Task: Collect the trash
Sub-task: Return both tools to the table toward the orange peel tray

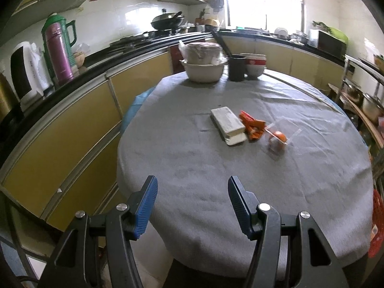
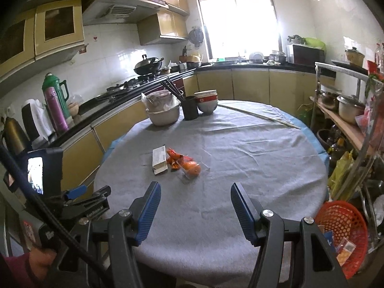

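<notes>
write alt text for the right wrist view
The open right tool hovers over a grey-clothed round table with a small box, orange wrapper and clear packet; a red basket sits at the right.

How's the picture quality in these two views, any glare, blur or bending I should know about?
Left wrist view: the window is blown out white, the counter edge bows from fisheye, and the clear wrapper with something orange inside looks slightly smeared. Right wrist view: the same window glares, the corners go black, but the small box and the orange wrapper read sharper.
</notes>
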The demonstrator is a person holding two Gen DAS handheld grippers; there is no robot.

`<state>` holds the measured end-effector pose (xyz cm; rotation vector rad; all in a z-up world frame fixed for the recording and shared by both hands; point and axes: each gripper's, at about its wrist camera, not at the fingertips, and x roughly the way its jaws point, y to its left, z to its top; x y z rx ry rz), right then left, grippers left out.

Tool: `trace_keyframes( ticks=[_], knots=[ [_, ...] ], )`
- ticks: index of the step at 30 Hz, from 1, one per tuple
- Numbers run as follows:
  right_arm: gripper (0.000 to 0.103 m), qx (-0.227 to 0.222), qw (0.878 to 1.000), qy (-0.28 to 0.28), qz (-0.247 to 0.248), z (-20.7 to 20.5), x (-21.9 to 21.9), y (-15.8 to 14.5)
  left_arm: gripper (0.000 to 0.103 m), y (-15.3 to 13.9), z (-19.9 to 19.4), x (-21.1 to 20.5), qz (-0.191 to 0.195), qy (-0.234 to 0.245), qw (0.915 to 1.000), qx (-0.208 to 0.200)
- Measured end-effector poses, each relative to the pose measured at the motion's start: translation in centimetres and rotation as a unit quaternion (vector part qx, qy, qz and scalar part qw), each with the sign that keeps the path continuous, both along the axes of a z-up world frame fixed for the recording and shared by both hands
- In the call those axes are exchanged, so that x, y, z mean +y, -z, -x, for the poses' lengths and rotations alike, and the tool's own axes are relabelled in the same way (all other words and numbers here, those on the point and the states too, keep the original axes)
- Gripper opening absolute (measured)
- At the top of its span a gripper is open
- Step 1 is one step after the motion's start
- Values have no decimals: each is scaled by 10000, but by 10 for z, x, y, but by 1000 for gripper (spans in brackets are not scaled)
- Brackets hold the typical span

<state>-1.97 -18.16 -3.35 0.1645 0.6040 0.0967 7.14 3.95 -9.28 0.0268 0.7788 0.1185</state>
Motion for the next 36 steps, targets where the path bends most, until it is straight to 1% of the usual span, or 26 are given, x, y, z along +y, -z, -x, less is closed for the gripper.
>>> trace_keyframes(
  ticks=[7, 10, 12, 15, 18, 22, 25, 27, 30, 33, 36],
  knots=[
    [64, 364, 9990, -27, -254, -25, -6, 18, 62, 5, -26, 46, -29, -739, 9972, 95],
    [64, 528, 9979, -124, -364, -43, -4, 28, 62, 12, -34, 60, -91, -925, 9954, 215],
    [64, 632, 9971, -143, -408, -55, 0, 34, 62, 18, -43, 68, -93, -997, 9942, 382],
    [64, 791, 9950, -213, -563, -72, 3, 44, 62, 25, -58, 72, -177, -998, 9935, 514],
    [64, 981, 9935, -245, -530, -90, 8, 56, 62, 31, -69, 73, -198, -967, 9932, 622],
    [64, 1282, 9889, -181, -723, -114, 6, 76, 62, 41, -88, 70, -170, -752, 9934, 850],
    [64, 1454, 9851, -83, -912, -129, 2, 90, 62, 47, -92, 65, -194, -662, 9931, 950],
    [64, 1524, 9833, -14, -999, -137, 0, 97, 62, 53, -94, 60, -206, -523, 9928, 1059],
    [64, 1678, 9774, 60, -1283, -155, -5, 108, 62, 61, -96, 52, -306, -302, 9916, 1222],
    [64, 1771, 9725, 114, -1511, -175, -9, 115, 62, 63, -99, 55, -324, -297, 9913, 1243],
    [64, 1766, 9711, 131, -1600, -183, -11, 117, 62, 61, -105, 60, -180, -341, 9910, 1283]
  ],
)
